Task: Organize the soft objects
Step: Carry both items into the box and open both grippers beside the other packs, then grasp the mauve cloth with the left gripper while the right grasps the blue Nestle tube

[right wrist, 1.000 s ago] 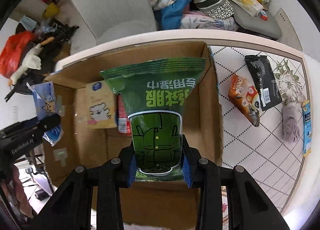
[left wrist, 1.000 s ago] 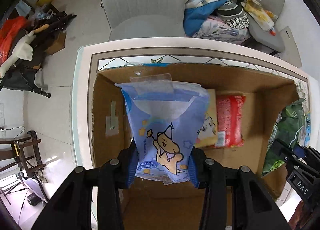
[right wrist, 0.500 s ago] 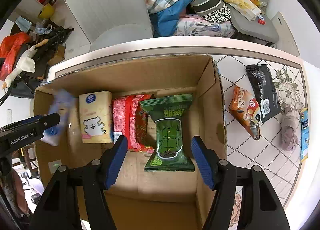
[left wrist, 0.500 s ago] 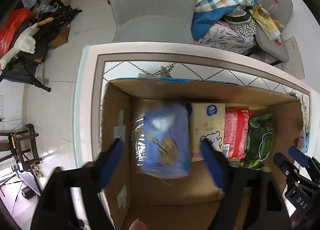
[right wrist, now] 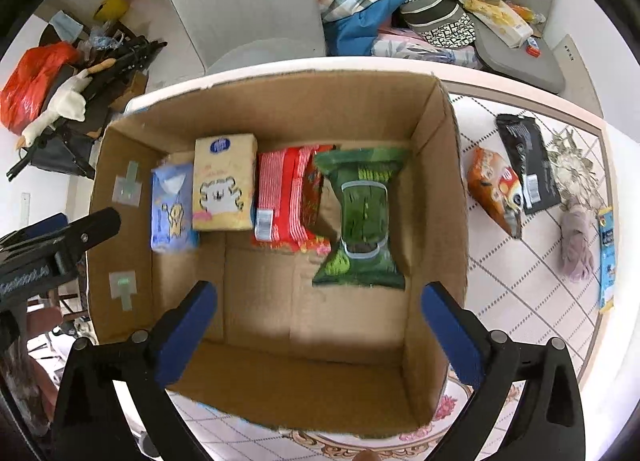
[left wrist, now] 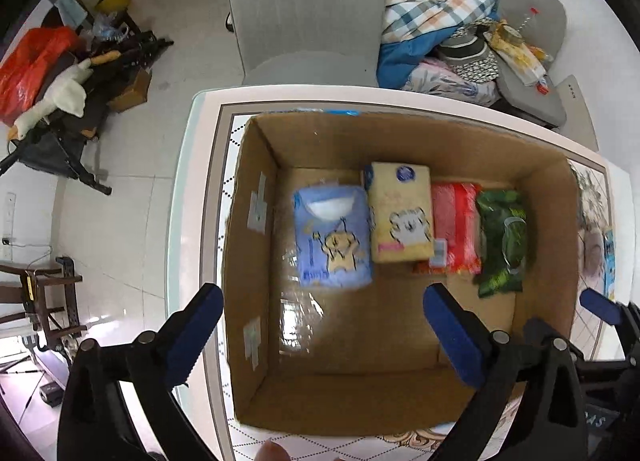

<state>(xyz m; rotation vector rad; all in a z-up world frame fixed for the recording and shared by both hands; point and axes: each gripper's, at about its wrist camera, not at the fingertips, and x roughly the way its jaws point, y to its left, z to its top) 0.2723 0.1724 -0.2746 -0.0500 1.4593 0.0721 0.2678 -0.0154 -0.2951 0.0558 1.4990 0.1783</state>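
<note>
An open cardboard box (left wrist: 256, 197) on the table holds a row of soft packs lying flat: a blue cartoon pack (left wrist: 332, 241), a yellow tissue pack (left wrist: 400, 217), a red pack (left wrist: 456, 229) and a green pack (left wrist: 502, 241). My left gripper (left wrist: 320, 301) hovers above the blue pack, jaws opening, nothing between them. My right gripper (right wrist: 319, 295) hangs over the green pack (right wrist: 364, 217), jaws likewise opening and empty. Right of the box (right wrist: 436, 165) lie an orange snack bag (right wrist: 494, 189), a black pouch (right wrist: 528, 161), a mauve cloth (right wrist: 576, 237) and a slim blue pack (right wrist: 608, 257).
A grey chair (left wrist: 304, 9) stands behind the table, with a heap of clothes and blankets (left wrist: 432, 29) on a seat to its right. Bags, a plush goose (left wrist: 60, 97) and dark gear clutter the floor at the left. The box's near half is bare cardboard.
Both grippers went from shut to wide open. The blue pack left the left gripper and the green pack left the right one; both now lie in the box. Both grippers rose.
</note>
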